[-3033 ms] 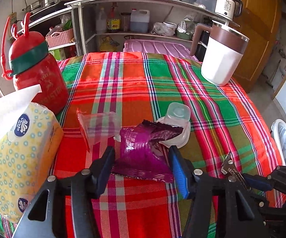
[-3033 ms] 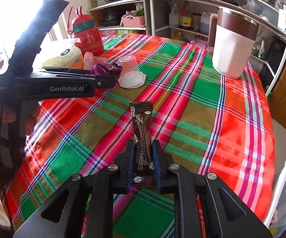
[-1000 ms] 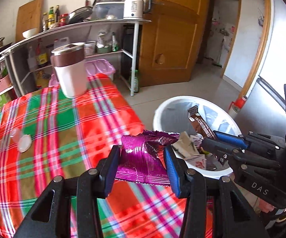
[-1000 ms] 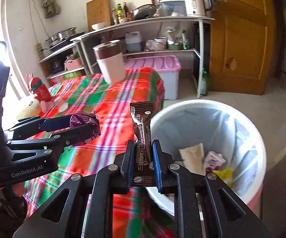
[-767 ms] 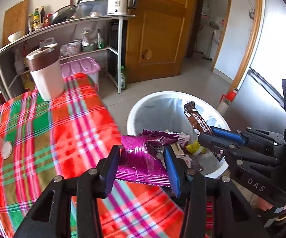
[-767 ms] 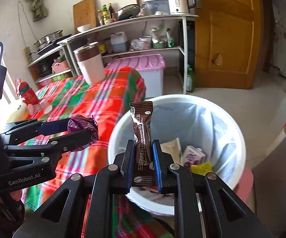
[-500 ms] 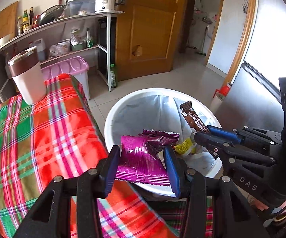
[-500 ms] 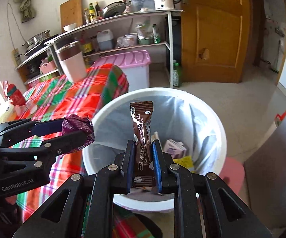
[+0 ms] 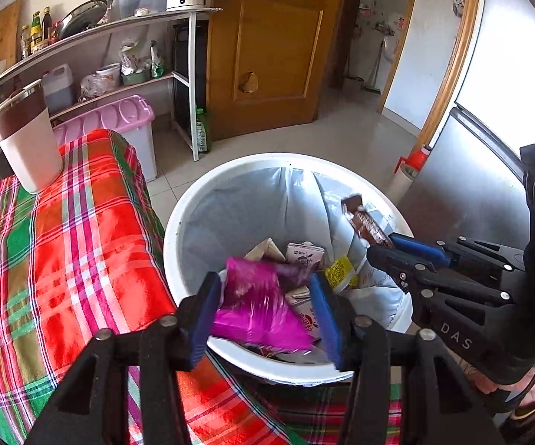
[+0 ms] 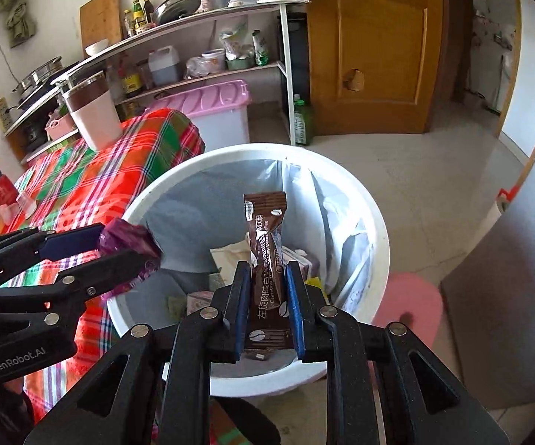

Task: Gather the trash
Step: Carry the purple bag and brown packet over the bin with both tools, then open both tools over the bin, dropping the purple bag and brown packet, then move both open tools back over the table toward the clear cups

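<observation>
Trash in two pieces hangs over the round white plastic bin, which I take as the landmark. Nearest the left camera, the crinkled magenta foil wrapper sits between the blue-padded fingers of the left claw, above the bin's near rim; it looks blurred, and the jaws have just been opening, standing at middling width with the right pad clear of the foil, while contact at the left pad I cannot tell. Over the right side of the bin, the right claw is clamped narrow on the long brown coffee sachet, which stands upright between the pads with its top end above the bin's middle. From the right camera the left claw reaches in over the bin's left rim. Inside the bin, against its grey plastic liner, lie a small white carton with red print, a yellow packet and other paper scraps. Left of the bin and touching its side hangs the red, green and white plaid cloth covering the desk. Farther along the desk from the bin stands a white tumbler with a brown band and steel rim. Beyond the bin, a pink-lidded storage box sits on the floor under a metal shelf rack, with a wooden door behind
</observation>
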`<state>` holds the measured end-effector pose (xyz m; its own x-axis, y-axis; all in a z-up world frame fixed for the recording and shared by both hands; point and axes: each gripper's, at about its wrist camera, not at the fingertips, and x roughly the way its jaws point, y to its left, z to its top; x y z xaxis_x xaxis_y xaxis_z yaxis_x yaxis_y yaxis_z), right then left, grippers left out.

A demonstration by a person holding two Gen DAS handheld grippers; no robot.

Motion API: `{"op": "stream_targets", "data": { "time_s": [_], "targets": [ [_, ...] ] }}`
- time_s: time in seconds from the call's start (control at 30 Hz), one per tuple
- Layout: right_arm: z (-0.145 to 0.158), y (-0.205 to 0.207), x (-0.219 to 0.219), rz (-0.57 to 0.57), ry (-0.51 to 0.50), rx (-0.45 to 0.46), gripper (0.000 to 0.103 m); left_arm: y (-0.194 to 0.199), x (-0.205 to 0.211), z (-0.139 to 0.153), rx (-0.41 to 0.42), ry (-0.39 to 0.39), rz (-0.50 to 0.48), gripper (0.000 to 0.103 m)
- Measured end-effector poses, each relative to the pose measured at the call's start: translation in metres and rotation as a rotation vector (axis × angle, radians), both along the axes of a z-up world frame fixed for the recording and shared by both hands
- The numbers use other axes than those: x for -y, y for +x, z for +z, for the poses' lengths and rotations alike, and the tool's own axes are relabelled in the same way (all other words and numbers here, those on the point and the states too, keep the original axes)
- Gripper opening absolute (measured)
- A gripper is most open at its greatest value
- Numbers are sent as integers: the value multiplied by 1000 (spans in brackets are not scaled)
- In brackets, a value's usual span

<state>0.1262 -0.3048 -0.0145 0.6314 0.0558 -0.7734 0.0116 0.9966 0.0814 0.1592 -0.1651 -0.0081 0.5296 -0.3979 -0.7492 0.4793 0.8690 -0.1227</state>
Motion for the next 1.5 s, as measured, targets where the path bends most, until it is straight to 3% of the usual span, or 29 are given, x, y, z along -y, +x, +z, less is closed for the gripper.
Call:
{"op": "stream_targets", "data": {
  "time_s": [0.13,0.9,1.5],
  "targets": [
    [0,-1,-4,4,-8,2,38,0,-3,-1,-9,-9,4,60],
    [15,-11,-39,33,2,43,40,-17,-59,14,38,-36,104,67],
    [25,-1,-121,158,53,93,51,-30,-180,22,74,-57,330,69]
  ]
}}
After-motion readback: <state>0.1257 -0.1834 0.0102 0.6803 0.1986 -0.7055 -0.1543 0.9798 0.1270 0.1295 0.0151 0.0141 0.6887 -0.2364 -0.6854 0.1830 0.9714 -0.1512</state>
